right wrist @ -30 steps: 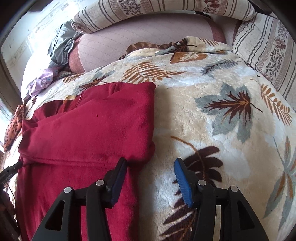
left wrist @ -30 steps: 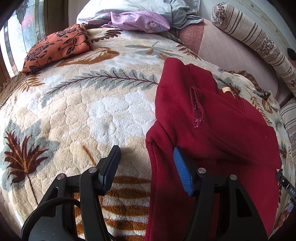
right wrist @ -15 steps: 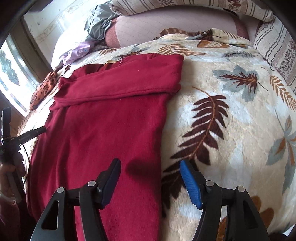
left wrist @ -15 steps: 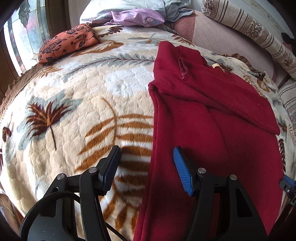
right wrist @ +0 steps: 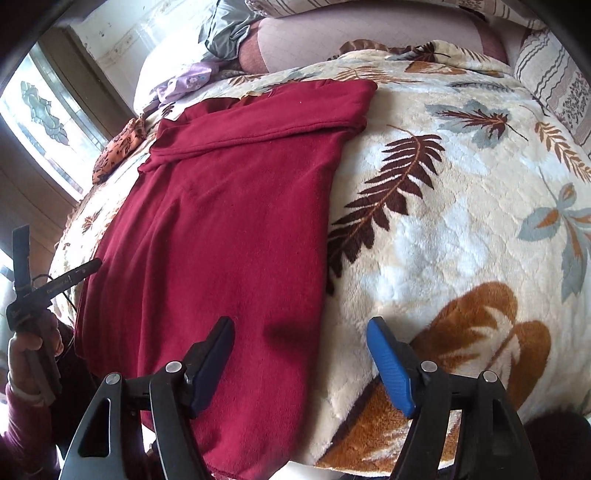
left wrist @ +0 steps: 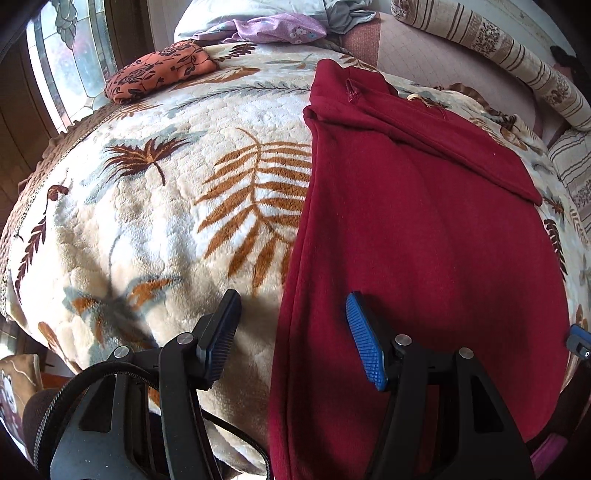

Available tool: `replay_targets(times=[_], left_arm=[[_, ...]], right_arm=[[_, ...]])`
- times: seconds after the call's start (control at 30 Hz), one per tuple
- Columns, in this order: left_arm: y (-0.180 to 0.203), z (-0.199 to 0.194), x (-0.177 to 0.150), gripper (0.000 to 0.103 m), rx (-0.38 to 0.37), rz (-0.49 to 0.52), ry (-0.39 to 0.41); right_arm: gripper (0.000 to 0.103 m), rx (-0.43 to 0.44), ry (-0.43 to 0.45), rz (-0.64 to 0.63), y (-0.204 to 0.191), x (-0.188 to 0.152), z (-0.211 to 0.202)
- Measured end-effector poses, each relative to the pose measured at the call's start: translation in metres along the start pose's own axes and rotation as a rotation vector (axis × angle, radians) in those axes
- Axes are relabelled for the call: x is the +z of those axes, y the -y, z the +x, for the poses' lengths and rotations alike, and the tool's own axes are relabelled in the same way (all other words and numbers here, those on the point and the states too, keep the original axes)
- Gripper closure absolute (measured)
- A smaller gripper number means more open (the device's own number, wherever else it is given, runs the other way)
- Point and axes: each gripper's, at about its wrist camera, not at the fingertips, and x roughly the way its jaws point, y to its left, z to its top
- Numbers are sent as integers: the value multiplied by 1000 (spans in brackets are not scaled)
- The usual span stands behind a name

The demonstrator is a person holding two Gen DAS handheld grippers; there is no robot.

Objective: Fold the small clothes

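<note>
A dark red garment (left wrist: 424, 240) lies flat on a leaf-patterned blanket (left wrist: 166, 206), its far end folded over in a band. It also shows in the right wrist view (right wrist: 229, 229). My left gripper (left wrist: 291, 339) is open, held above the garment's near left edge. My right gripper (right wrist: 299, 365) is open, held above the garment's near right edge. Neither holds anything. The left gripper's body shows in a hand at the left of the right wrist view (right wrist: 33, 291).
An orange patterned cloth (left wrist: 159, 70) and a purple floral cloth (left wrist: 280, 27) lie at the far side of the blanket. Striped bolsters (left wrist: 498, 55) line the back. A window (left wrist: 70, 59) is at left. The blanket's front edge drops off near both grippers.
Both grippers have pulled back from the garment's folded far end toward its near end at the blanket's front edge. Both stayed open.
</note>
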Motion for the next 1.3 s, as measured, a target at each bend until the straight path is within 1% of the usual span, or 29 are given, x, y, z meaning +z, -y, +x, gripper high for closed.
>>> replay_targets(times=[0.13, 0.43, 0.6, 0.8, 0.97, 1.3], left_arm=[[-2, -3, -6, 43, -6, -21, -5], [2, -9, -16, 43, 13, -5, -3], [1, -10, -20, 43, 4, -9, -7], [4, -11, -23, 43, 15, -1, 3], [4, -11, -24, 43, 16, -3, 6], [5, -11, -25, 43, 22, -3, 17]], right_arm=[[27, 28, -14, 11, -1, -9, -3], [25, 22, -30, 19, -4, -23, -6], [24, 13, -39, -1, -9, -27, -6], [23, 22, -36, 1, -8, -30, -5], [19, 20, -34, -7, -10, -30, -4], [15, 14, -33, -17, -13, -31, -2]])
